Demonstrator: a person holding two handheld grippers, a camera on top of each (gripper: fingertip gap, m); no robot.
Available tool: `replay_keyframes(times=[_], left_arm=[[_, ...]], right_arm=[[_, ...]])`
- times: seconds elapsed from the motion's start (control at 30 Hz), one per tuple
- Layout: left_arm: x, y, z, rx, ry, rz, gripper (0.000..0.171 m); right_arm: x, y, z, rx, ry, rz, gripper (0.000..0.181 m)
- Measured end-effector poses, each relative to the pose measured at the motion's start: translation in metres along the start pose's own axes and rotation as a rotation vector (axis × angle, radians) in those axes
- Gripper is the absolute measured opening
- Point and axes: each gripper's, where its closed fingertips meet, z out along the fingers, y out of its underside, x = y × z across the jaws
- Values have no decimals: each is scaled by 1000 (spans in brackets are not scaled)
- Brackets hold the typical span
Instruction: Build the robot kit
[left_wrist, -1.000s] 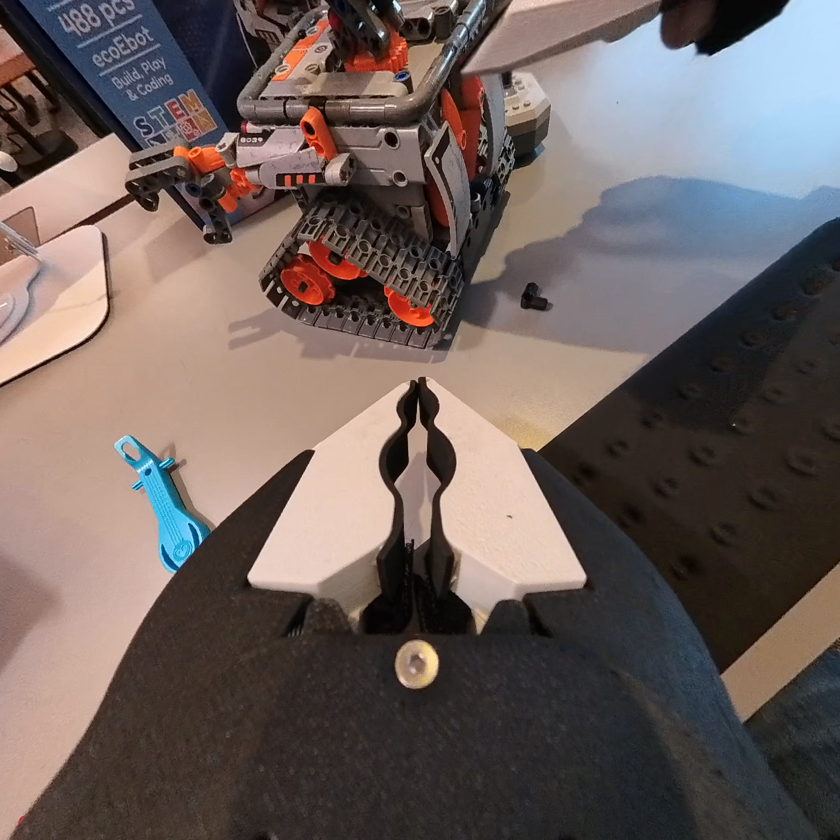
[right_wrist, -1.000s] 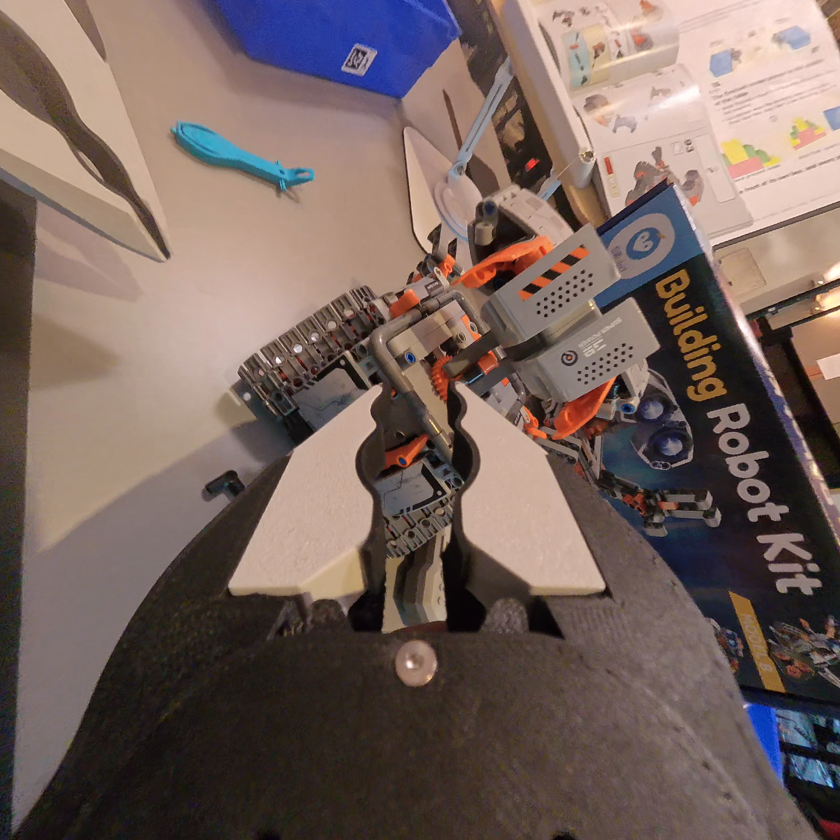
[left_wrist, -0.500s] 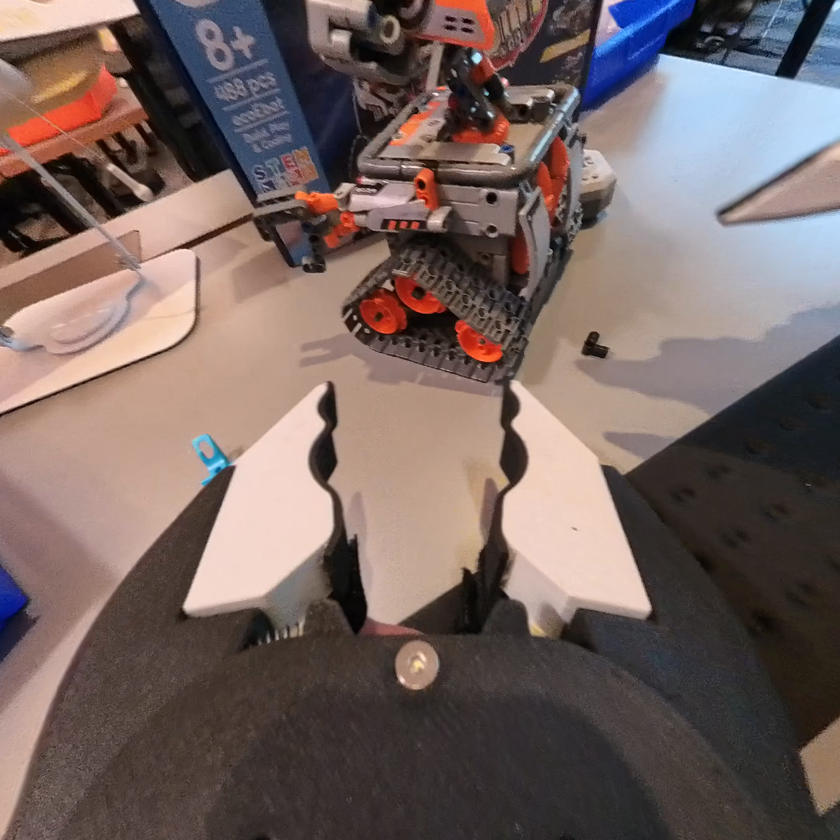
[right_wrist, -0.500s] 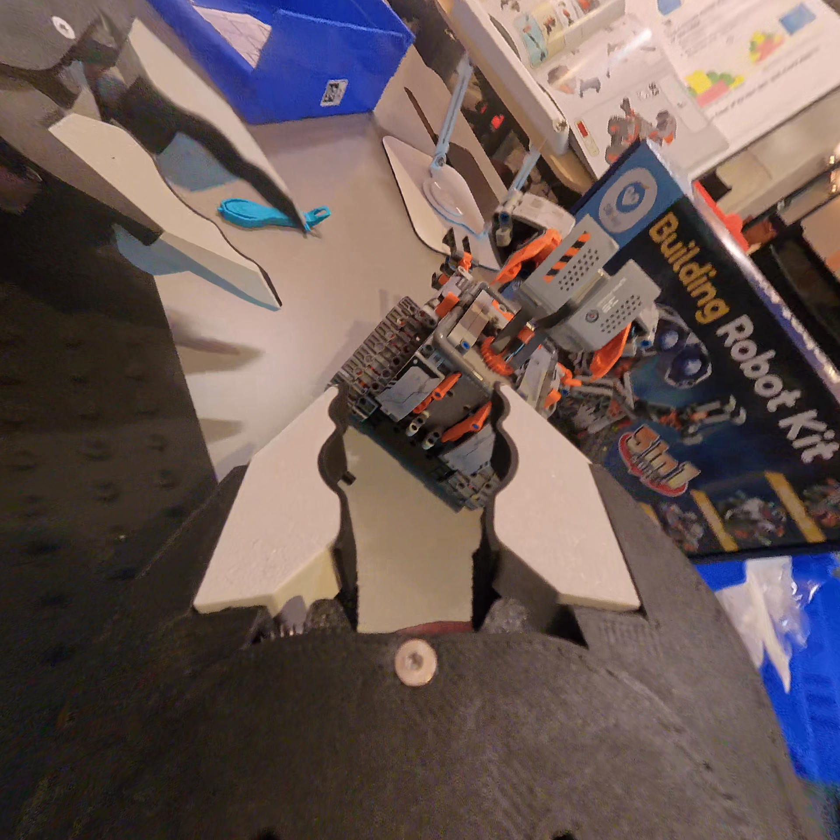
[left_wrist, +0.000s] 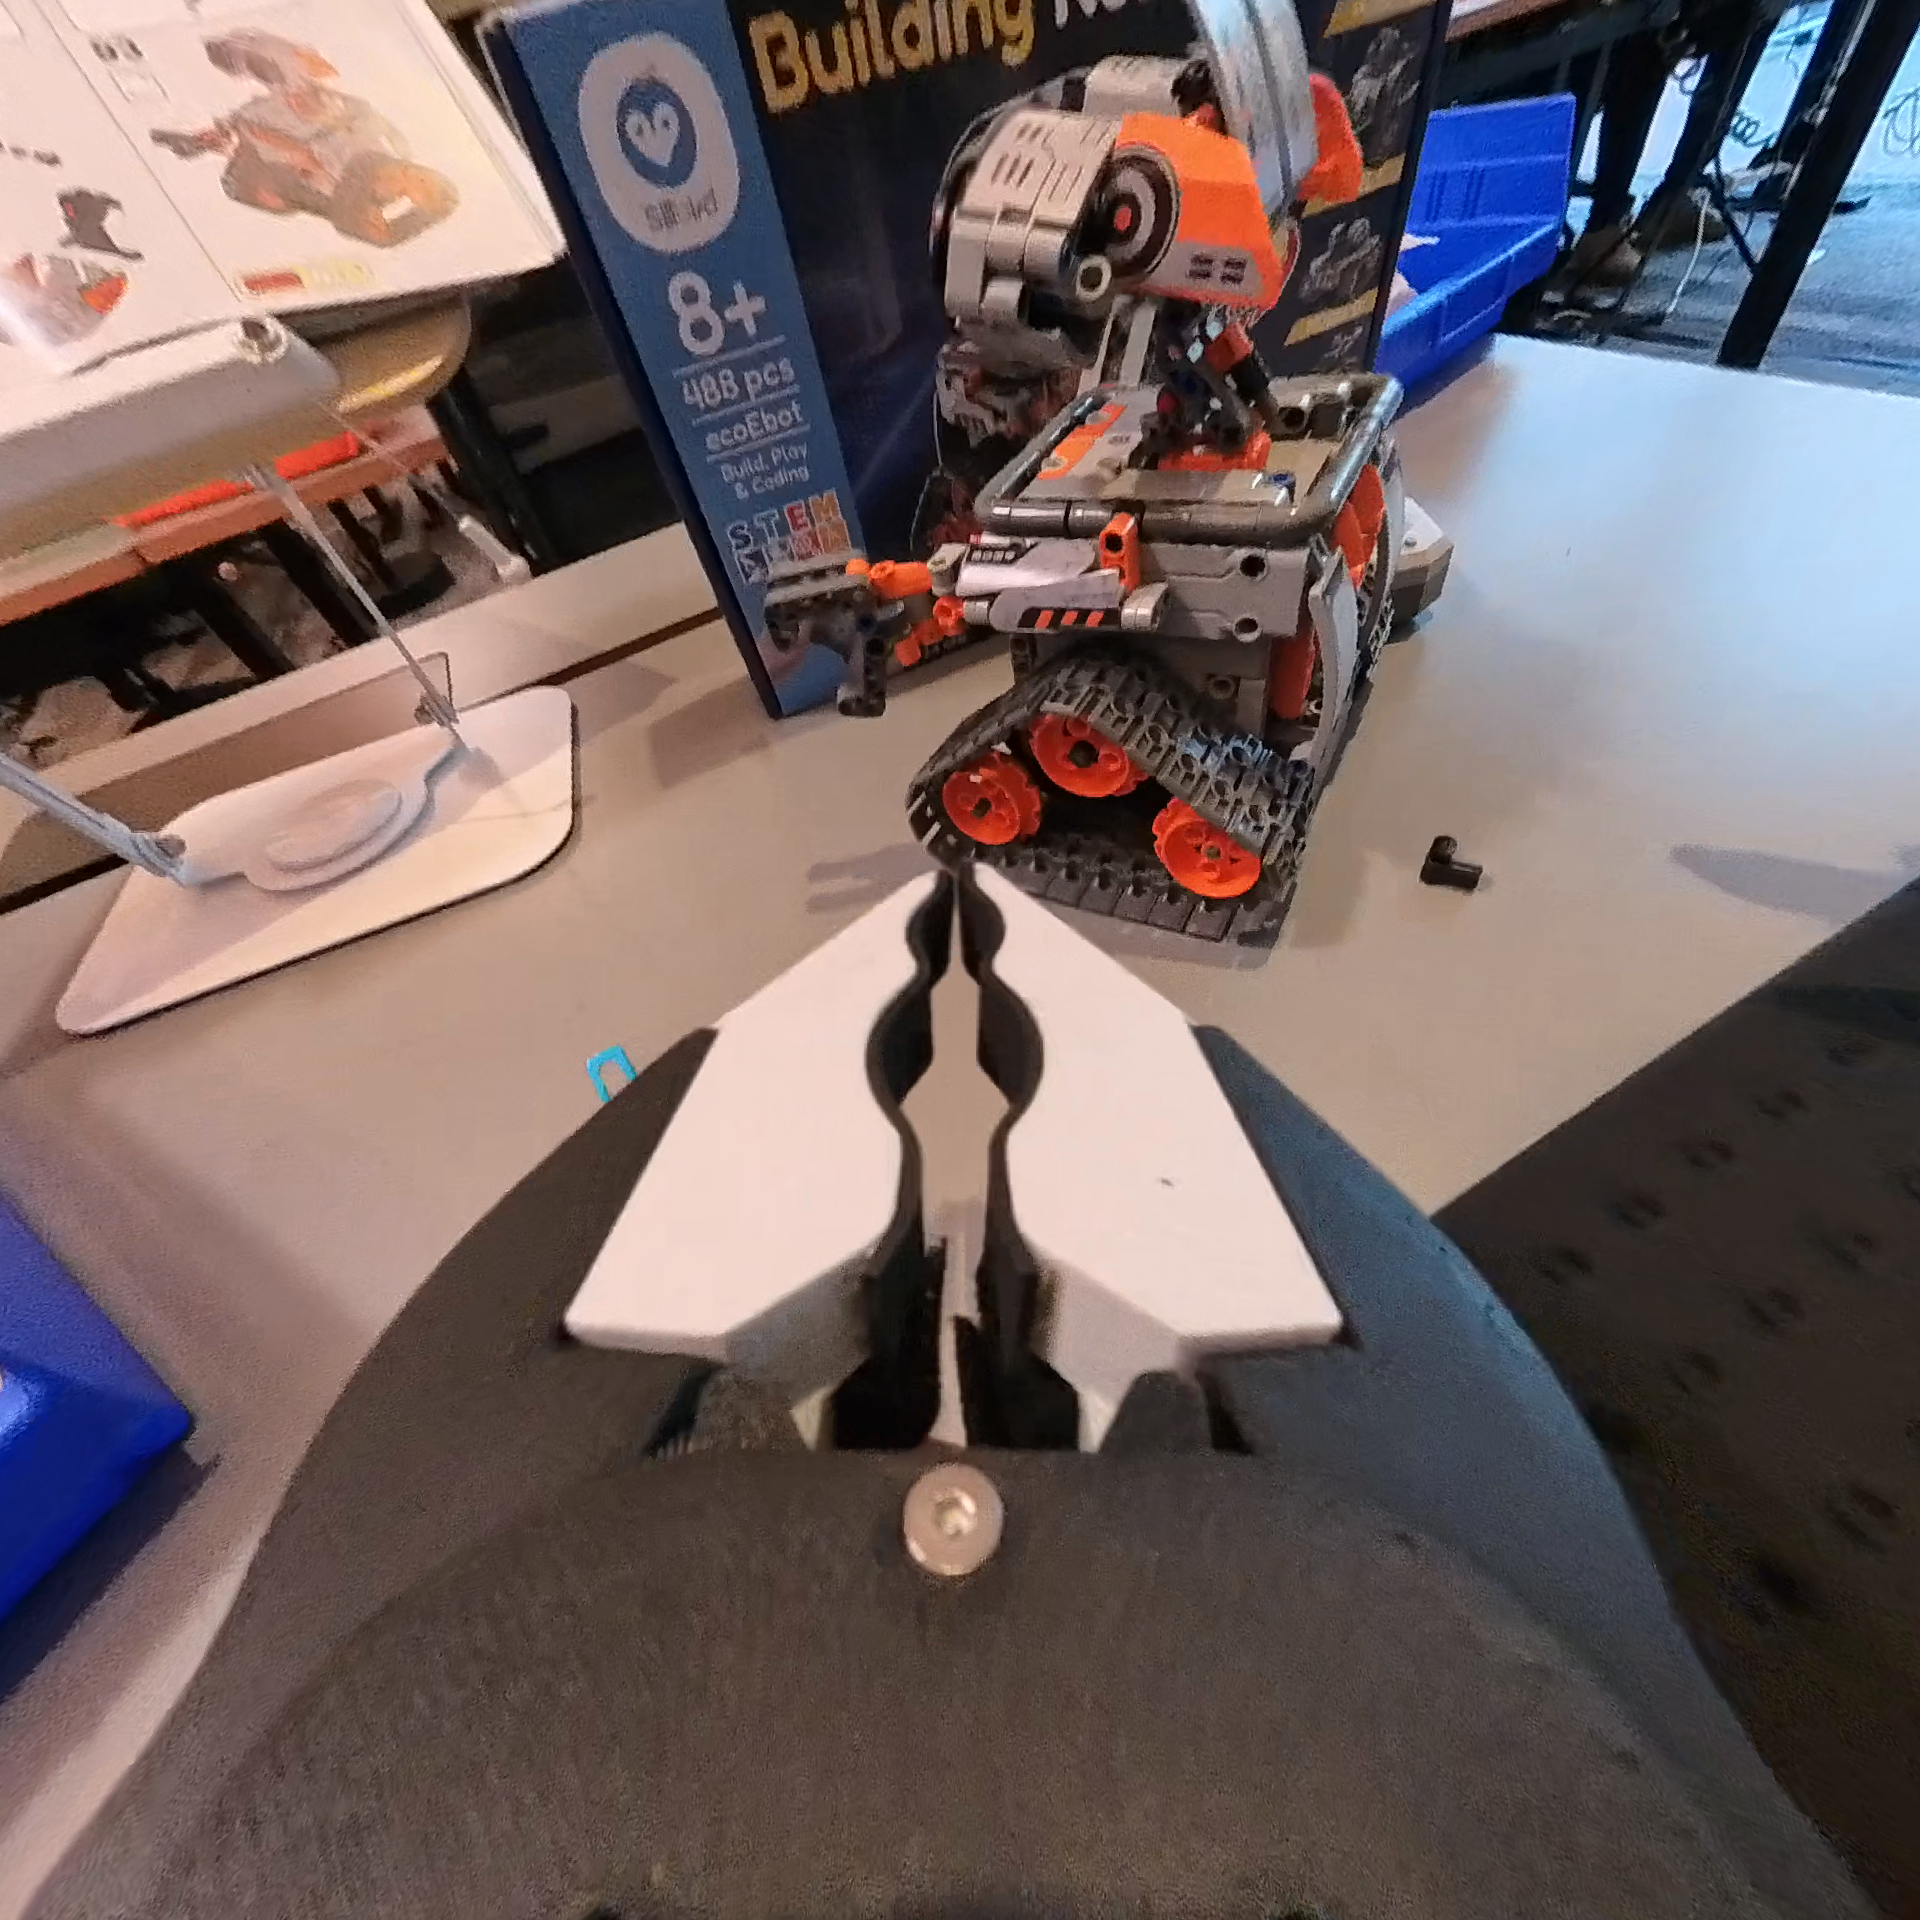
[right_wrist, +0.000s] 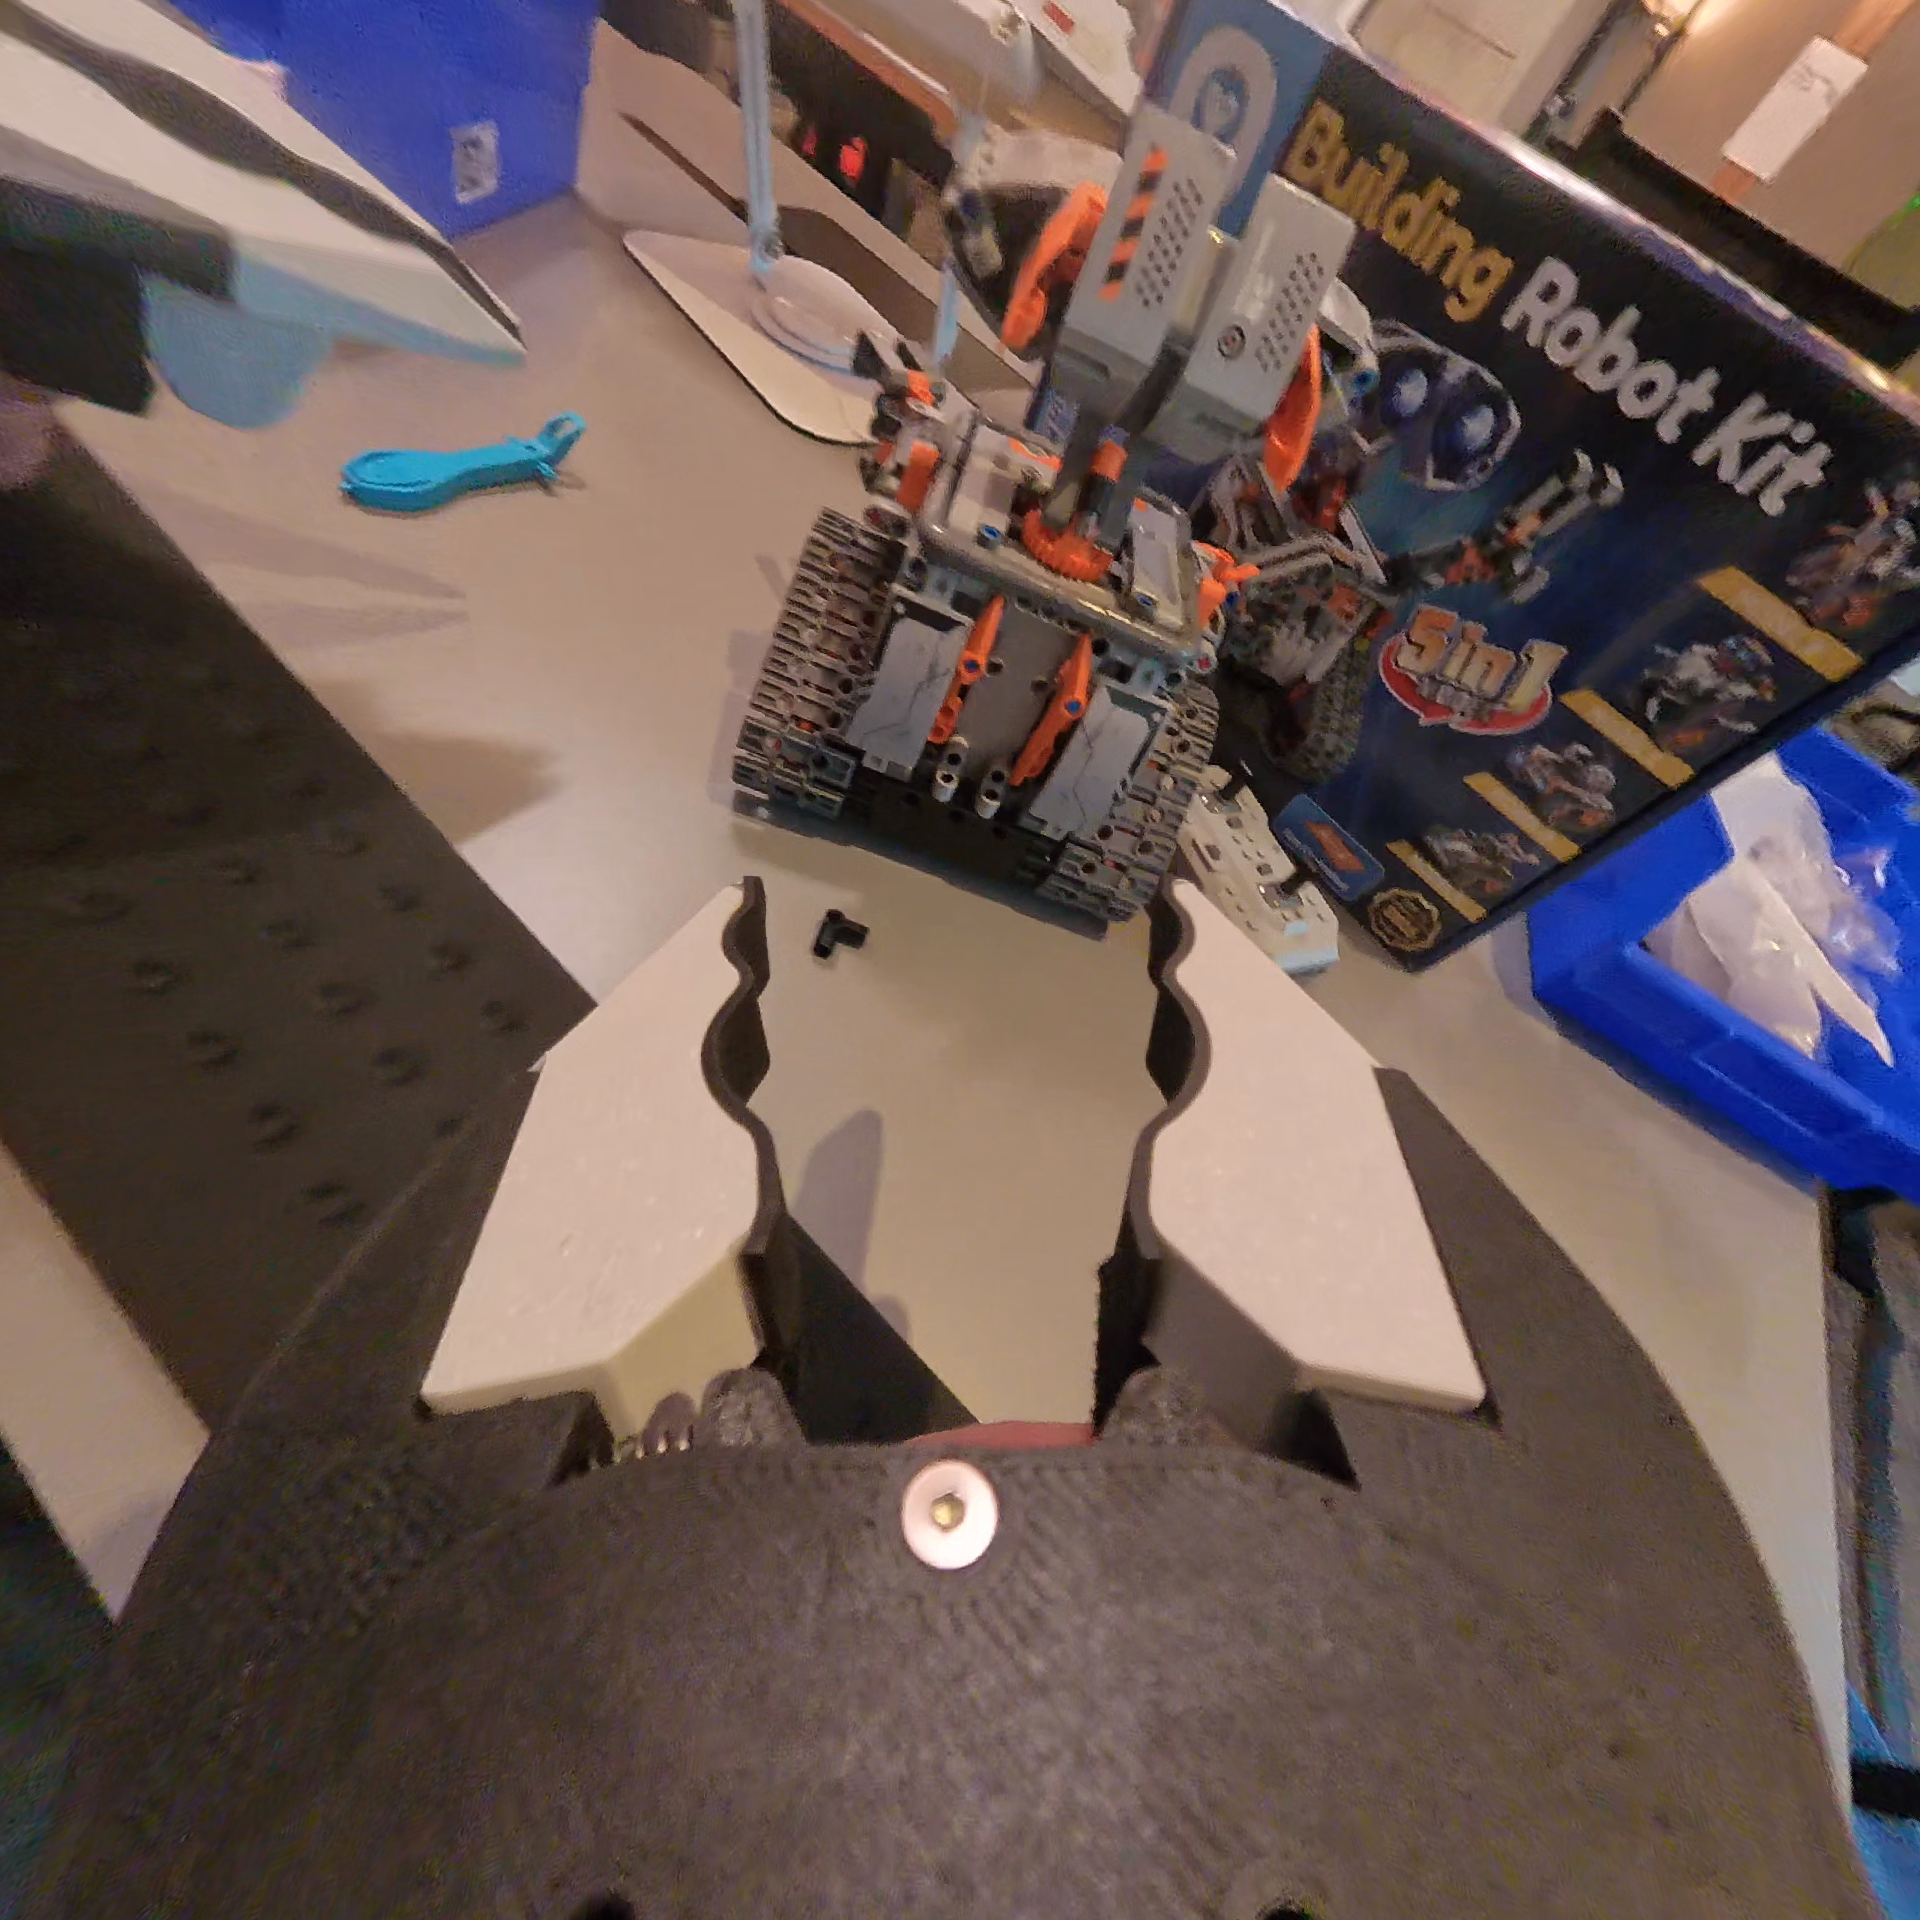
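1. Dominating the far side of the grey table (left_wrist: 1621, 582) is the tall dark kit box (right_wrist: 1621, 436), standing upright just behind the tracked toy robot (left_wrist: 1153, 644). A book stand (left_wrist: 312, 831) with an open instruction booklet (left_wrist: 208, 156) sits to one side, well apart from the robot.
2. Blue bins (right_wrist: 1714, 997) stand at the table's edges, one holding clear plastic bags. A black mat (left_wrist: 1714, 1299) with dimples lies along the near edge.
3. The robot rests on its treads, orange wheels showing, its grey-and-orange head raised on a thin neck. A pale remote (right_wrist: 1257, 883) lies just beside its treads, against the box.
4. The left gripper (left_wrist: 956, 888) hovers near the robot's front tread, its white fingers (left_wrist: 769, 1143) pressed almost together with nothing between them.
5. The right gripper (right_wrist: 956, 904) sits low behind the robot, fingers (right_wrist: 1288, 1195) spread wide and empty.
6. A small black connector piece (right_wrist: 836, 932) lies loose on the table near the right gripper's tips; a turquoise tool (right_wrist: 457, 473) lies farther off.
7. Risks, as I judge them: the head looks top-heavy, so a knock could tip the robot or pop parts loose. The little connector could skid away under a finger or the mat.
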Motion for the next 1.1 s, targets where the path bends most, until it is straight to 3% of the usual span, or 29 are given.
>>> replay_keyframes(times=[0.1, 0.23, 0.4, 0.5, 0.53, 0.63, 0.7, 0.83, 0.97, 1.1], left_arm=[[-2, -8, 6, 5, -6, 36, 3], [-9, -15, 14, 9, -11, 57, 32], [-30, -17, 31, -13, -45, 81, 45], [-43, -20, 47, -21, -60, 93, 43], [-47, -19, 53, -33, -68, 100, 43], [-55, -19, 63, -18, -100, 103, 42], [-51, -11, 68, -36, -95, 109, 42], [-45, 0, 73, -61, -82, 149, 39], [-47, 4, 78, -78, -74, 144, 39], [-55, 2, 78, -69, -90, 111, 39]], right_arm=[[11, 11, 6, -48, 59, 29, 78], [33, 17, 6, -68, 114, 65, 89], [78, 23, 4, -61, 198, 87, 87], [139, 37, 12, -81, 292, 59, 76], [160, 42, 18, -80, 285, 60, 66], [220, 59, 44, -139, 251, 30, 63], [257, 48, 62, -179, 280, -119, 63], [308, 79, 110, -354, 133, -260, 66], [319, 121, 146, -421, -66, -296, 61], [321, 159, 161, -540, -193, -289, 53]])
